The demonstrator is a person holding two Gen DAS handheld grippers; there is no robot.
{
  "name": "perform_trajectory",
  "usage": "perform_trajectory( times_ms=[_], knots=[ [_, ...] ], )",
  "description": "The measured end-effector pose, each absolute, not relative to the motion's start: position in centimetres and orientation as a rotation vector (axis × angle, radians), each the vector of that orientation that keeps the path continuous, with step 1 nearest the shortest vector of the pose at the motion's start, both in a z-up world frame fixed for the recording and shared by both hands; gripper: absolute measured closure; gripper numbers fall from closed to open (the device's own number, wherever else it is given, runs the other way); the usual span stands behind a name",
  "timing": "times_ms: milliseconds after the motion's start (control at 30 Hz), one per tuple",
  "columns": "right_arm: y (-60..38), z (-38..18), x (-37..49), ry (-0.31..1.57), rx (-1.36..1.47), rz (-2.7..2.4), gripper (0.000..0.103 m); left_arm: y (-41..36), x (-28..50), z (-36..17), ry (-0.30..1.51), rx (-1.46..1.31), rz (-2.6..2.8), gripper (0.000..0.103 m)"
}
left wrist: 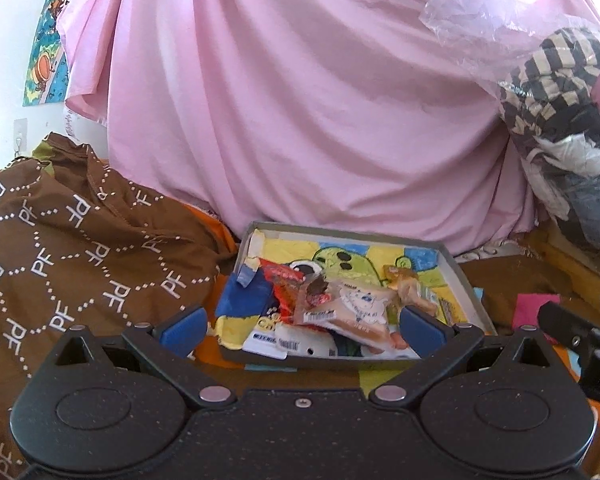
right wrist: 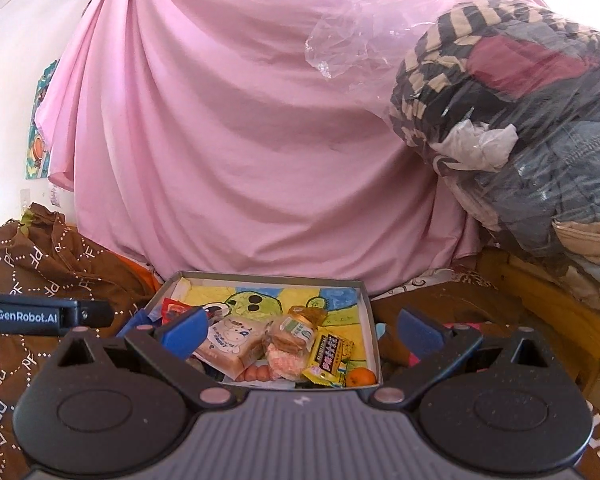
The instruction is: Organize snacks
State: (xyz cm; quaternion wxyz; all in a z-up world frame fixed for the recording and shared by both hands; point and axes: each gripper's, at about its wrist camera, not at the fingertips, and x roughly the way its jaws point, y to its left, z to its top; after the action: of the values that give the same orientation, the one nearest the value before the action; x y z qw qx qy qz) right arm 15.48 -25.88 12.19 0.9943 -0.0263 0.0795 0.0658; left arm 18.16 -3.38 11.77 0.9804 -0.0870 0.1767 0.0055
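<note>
Both tools, left tool and right tool, gape empty at lower centre before the snack-filled box, hemmed by the pink sheet.

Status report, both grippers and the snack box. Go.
Left gripper open, empty. Right gripper open, empty. Snacks piled in tray, bread pack on top. Nothing blocking.

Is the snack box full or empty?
Partly full: the box holds a heap of snack packets at its near end; its far end shows bare drawing.
</note>
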Motion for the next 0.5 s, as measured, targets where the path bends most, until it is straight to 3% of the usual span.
perform_trajectory(
  times_ms=[500],
  knots=[
    [-26.0,11.5,11.3,0.170,-0.059,0.129,0.000,-3.5,13.6,10.9,0.369,-0.186,0.029,0.001]
  ],
)
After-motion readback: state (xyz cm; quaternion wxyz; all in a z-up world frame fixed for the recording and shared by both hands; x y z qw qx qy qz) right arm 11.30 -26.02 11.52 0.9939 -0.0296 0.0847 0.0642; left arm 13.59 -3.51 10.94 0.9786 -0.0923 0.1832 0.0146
